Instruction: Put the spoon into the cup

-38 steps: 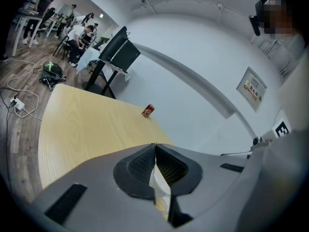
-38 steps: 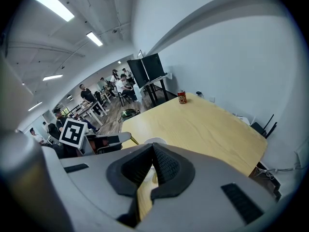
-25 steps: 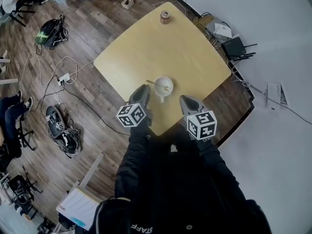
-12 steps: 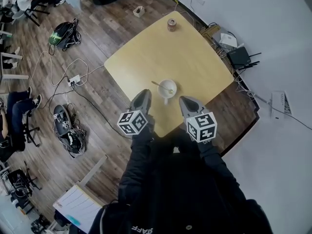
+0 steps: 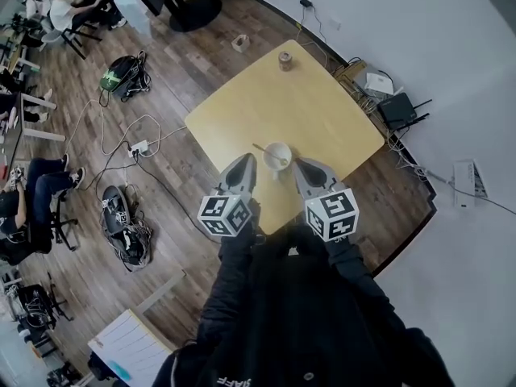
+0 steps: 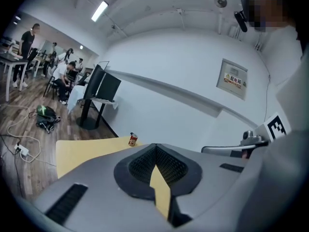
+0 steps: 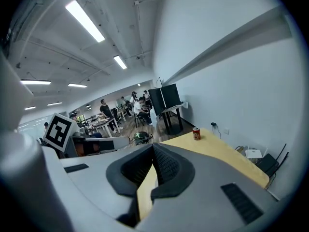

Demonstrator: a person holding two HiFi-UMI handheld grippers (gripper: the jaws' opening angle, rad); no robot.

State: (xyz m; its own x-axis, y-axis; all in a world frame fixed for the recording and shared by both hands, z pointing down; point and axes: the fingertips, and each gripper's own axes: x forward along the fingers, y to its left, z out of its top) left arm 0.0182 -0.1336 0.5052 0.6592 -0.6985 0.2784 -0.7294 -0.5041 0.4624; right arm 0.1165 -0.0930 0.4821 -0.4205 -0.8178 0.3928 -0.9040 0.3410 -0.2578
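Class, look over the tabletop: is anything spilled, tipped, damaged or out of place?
Nothing stands out. The cup stands upright on the table with the spoon leaning in it, handle over the rim; the can stands upright at the far corner.

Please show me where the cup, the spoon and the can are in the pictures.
cup (image 5: 288, 158), head view, right side of its rim.
spoon (image 5: 260, 147), head view, handle sticking out of the cup.
can (image 5: 285, 59), head view, its top.

Smooth matt pale-wood table (image 5: 310, 95), glossy white cup (image 5: 269, 158), possibly ceramic, dark, grained wood-plank floor (image 5: 185, 67)
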